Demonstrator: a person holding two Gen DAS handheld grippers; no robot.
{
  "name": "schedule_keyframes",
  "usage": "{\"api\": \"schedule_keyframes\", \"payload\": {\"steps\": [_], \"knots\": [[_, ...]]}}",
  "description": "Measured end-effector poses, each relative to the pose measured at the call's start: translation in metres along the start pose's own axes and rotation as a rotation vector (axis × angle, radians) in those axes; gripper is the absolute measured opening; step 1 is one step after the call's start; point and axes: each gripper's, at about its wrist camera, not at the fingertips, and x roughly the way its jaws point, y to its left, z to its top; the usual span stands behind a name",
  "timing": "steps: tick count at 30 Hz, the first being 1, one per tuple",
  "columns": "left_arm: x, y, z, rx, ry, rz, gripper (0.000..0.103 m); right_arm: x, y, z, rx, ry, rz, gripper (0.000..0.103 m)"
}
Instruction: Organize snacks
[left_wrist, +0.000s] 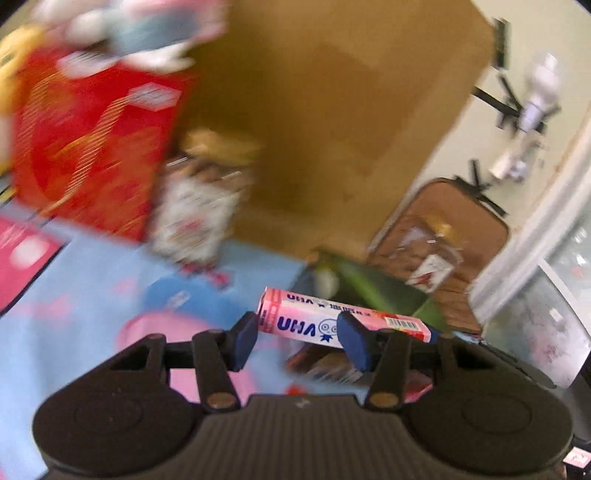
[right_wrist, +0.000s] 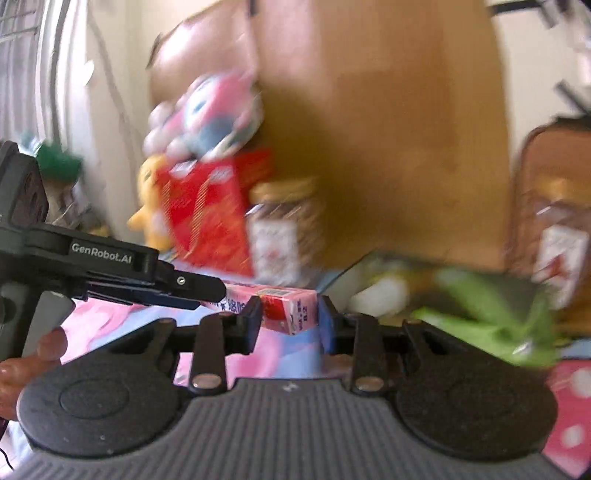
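Two grippers share one long pink cardboard candy box: left gripper clamps its middle crosswise, right gripper pinches one end

Both grippers meet at one pink candy box. The left gripper holds its long side between its blue pads. The right gripper brackets the box's end, pads close against it. Fingers of the left hand wrap that gripper's handle, left of the box.
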Motion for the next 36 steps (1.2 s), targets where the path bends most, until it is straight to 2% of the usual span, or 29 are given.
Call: {"api": "schedule_keyframes", "payload": {"steps": [6,11,14,16,19,21,24,26,30,34,35,36], "knots": [[0.068,-0.059,0.017,0.086,0.055,-0.050,0.047,-0.012,-0.068,0.010,0.083,-0.039,-0.128,0.035],[0.124,-0.076,0.017,0.109,0.126,-0.007,0.048,0.007,-0.108,-0.001,0.136,-0.003,-0.210,0.038],[0.137,-0.082,0.016,0.138,0.151,0.020,0.051,0.025,-0.112,-0.008,0.121,0.049,-0.266,0.042],[0.125,-0.082,0.017,0.131,0.142,-0.011,0.051,0.023,-0.111,-0.010,0.116,0.031,-0.306,0.042],[0.088,-0.081,0.016,0.135,0.085,-0.070,0.053,-0.004,-0.113,-0.010,0.189,-0.045,-0.257,0.042],[0.054,-0.071,0.005,0.136,0.056,-0.108,0.053,-0.029,-0.108,-0.015,0.230,-0.072,-0.188,0.043],[0.024,-0.052,-0.021,0.106,0.076,-0.115,0.053,-0.049,-0.096,-0.040,0.280,-0.014,-0.027,0.051],[0.014,-0.039,-0.046,0.069,0.128,-0.114,0.053,-0.052,-0.089,-0.059,0.309,0.039,0.048,0.051],[0.014,-0.022,-0.082,-0.003,0.217,-0.101,0.053,-0.047,-0.074,-0.084,0.327,0.118,0.067,0.051],[0.023,-0.013,-0.097,-0.071,0.274,-0.097,0.053,-0.028,-0.084,-0.088,0.472,0.177,0.077,0.050],[0.027,-0.013,-0.100,-0.077,0.286,-0.092,0.052,-0.024,-0.082,-0.091,0.490,0.197,0.090,0.049],[0.031,-0.013,-0.102,-0.080,0.293,-0.087,0.044,-0.022,-0.079,-0.094,0.500,0.196,0.108,0.049]]}}
